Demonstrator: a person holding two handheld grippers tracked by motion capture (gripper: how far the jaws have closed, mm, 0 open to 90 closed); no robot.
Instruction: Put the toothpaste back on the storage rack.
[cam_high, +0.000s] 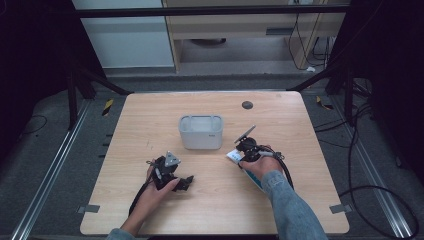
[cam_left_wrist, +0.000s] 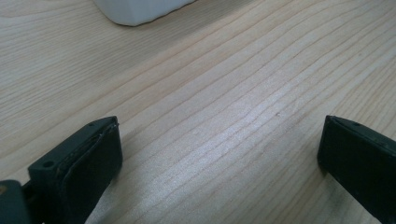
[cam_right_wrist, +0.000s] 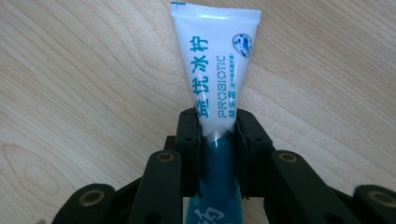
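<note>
**Tube clamped at mid-body; bin stands ready beside it**

The light wooden table (cam_high: 215, 200) carries the work, its bare grain giving a flat, unobstructed surface. At its middle stands the pale grey rectangular plastic bin (cam_high: 201, 132), upright and open at the top. It sits between the two hands and slightly beyond them, within easy reach of either, and is the likely destination for the item in hand.

The left gripper (cam_high: 186, 183) lies low on the table to the near left of the bin, jaws spread wide with nothing between them. It appears parked out of the way.

The right gripper (cam_right_wrist: 217, 128) has its jaws pressed against both sides of the white and teal soft plastic toothpaste tube (cam_right_wrist: 217, 60). The hold falls across the narrower middle, where the pads can bite. The crimped end projects forward over the table, just right of the bin. Whether the tube is clear of the surface cannot be told.
</note>
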